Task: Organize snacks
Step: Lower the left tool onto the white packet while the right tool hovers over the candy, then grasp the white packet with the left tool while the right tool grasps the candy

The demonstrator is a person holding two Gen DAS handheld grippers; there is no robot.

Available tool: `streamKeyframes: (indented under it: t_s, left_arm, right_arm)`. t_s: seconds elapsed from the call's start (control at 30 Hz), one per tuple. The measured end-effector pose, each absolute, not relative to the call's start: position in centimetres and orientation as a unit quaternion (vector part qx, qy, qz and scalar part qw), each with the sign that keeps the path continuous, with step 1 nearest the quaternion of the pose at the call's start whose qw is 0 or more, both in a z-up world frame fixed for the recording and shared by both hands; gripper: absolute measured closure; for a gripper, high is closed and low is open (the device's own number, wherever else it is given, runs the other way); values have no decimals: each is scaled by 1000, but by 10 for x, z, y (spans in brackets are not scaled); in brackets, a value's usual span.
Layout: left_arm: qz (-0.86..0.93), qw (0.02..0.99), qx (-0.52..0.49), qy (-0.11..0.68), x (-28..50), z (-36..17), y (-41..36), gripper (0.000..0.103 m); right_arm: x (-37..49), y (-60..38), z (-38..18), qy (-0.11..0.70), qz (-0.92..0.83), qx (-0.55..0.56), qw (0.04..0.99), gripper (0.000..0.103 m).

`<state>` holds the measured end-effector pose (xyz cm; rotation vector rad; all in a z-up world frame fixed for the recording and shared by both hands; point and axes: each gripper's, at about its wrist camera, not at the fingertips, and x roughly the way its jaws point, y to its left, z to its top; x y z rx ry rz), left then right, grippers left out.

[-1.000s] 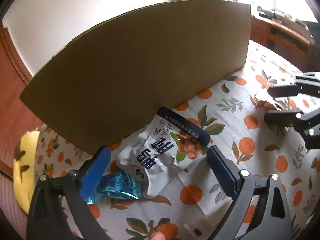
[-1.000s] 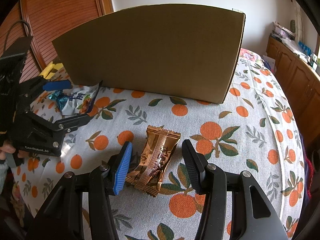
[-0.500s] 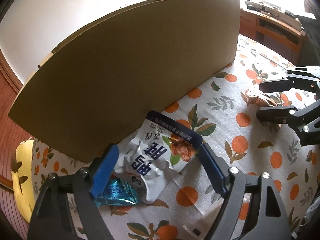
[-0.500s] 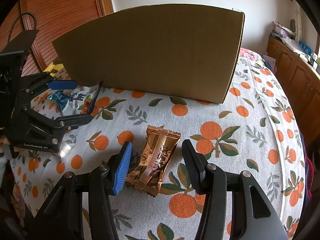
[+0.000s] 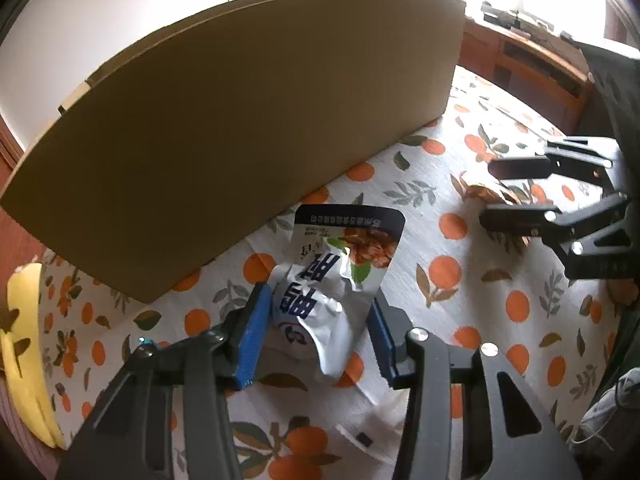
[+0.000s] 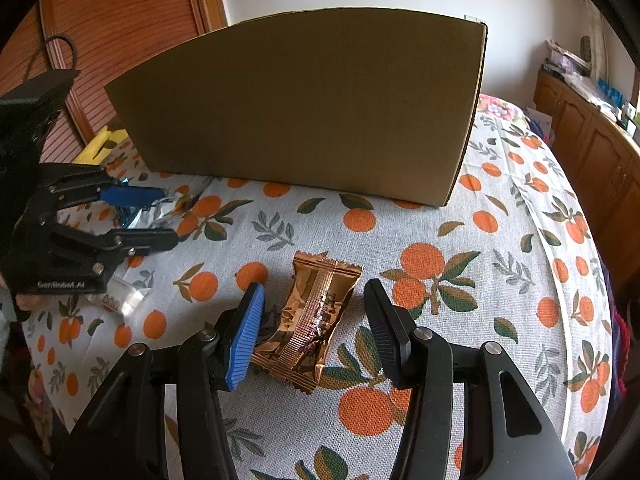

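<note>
A white snack packet with blue print lies on the orange-patterned tablecloth, in front of a large cardboard box. My left gripper is closing on it. Both blue pads touch its crumpled lower half. The same gripper shows at the left of the right wrist view. A golden-brown wrapped snack lies flat between the fingers of my right gripper, which is open with gaps on both sides. From the left wrist view that gripper sits at the right. A teal wrapper is mostly hidden.
The cardboard box stands tall across the back of the table. A yellow object lies at the table's left edge. A small clear wrapper sits under the left gripper. Wooden cabinets line the right wall.
The left jaws have narrowed from wide open onto the white packet, which is now crumpled between the pads, and the view has tipped downward. The right gripper and golden snack have not moved.
</note>
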<state>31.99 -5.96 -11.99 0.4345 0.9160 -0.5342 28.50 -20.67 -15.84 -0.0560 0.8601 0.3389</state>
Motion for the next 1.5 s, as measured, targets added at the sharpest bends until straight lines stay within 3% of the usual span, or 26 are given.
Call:
streamKeyframes:
  t_s: [0.4,0.63,0.73,0.97,1.03,1.23,1.4,1.47,1.5]
  left_arm:
    - [-242,870,159,399,282,-105,-44,72]
    - [-242,884,120,381,279,-89,-35,74]
    - [-240,887,108,380,278,-86,-31,74]
    - [-237,890,91,378,269,-85,-33,74]
    - [-241,891,85,375,264,-83,-33,86]
    - [-244,891,90,372,255,-84,-37,93]
    - [-243,887,101,378,262,-90,-39,91]
    - [-246,883,107,385,265,-90,-40,85]
    - [-247,881,111,387,266,-91,-41,77]
  right_arm:
    - [285,-207,-158,414,165,-22,895,51]
    - [286,-204,-158,414,165,-23,895,52]
    - [285,-208,-157,413,153,-22,897,63]
    - [288,-206,-156,416,142,-26,898,77]
    - [288,-207,-156,416,139,-23,898,81]
    - [286,-207,-154,417,126,-44,899,83]
    - [283,-207,-153,419,125,-48,898,83]
    - [282,-207,-154,420,125,-51,898,83]
    - [282,-207,-154,419,125,-53,898,83]
